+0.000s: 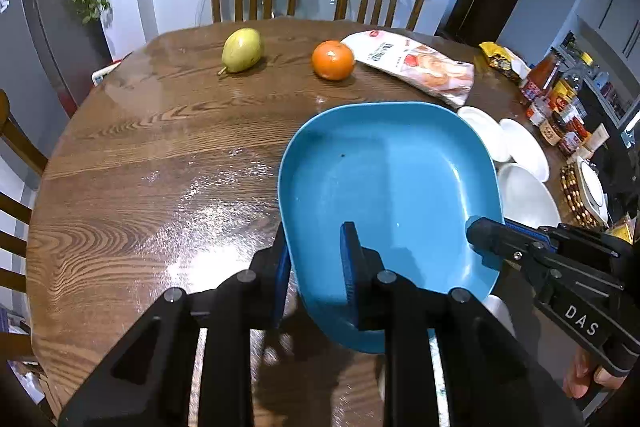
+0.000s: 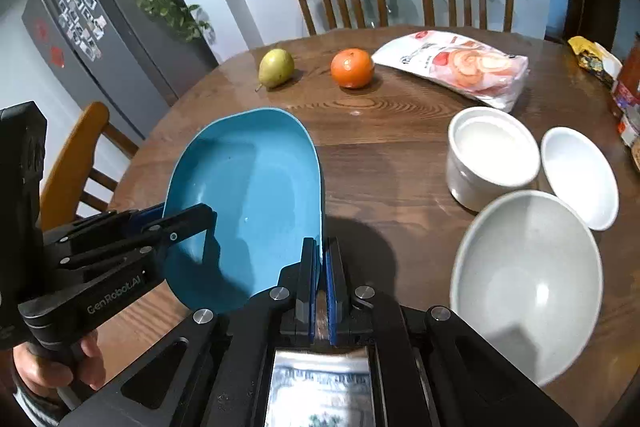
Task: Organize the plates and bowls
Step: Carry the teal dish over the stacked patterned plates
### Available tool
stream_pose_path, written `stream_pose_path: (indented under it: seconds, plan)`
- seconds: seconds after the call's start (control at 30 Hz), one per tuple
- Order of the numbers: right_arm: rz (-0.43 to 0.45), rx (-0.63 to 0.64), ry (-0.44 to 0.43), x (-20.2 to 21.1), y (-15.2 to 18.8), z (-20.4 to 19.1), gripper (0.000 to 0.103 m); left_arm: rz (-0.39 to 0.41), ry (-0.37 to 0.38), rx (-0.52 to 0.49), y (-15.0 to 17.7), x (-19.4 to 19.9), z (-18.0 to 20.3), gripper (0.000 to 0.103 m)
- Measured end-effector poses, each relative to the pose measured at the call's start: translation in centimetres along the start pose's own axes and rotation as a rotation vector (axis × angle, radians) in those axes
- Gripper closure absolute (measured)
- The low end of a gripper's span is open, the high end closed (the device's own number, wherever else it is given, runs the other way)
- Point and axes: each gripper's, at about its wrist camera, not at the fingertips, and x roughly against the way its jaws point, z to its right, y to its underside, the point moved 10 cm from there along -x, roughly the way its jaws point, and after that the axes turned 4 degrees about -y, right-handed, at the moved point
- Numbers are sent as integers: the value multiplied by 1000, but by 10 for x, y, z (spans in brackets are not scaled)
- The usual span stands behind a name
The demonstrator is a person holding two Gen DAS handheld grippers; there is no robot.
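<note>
Both tongs clamp the blue plate [image 2: 248,195] by opposite rims, left tongs [image 1: 316,267] on one edge, right tongs [image 2: 322,267] on the other, holding it tilted above the counter [image 1: 160,147], left of the white bowls [image 2: 528,279]. It looks stiff, light and slick-glazed, so the thin rim is the sensible hold.

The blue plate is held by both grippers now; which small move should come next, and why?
Probably carry the blue plate slightly toward the large white bowl. Both the left gripper and the right gripper grip its rim, it appears lifted and tilted, and the white dishes sit grouped there.
</note>
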Motion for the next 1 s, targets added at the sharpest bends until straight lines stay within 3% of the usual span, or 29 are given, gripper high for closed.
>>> stream_pose_path:
  seconds: [0.67,1.0]
  plan:
    - [62,9,-14,95,51,34,97,49,-11,-46,42,62,86,82]
    - [39,14,-30,112,84,45,97,39,-35,-41,71,70,110,82]
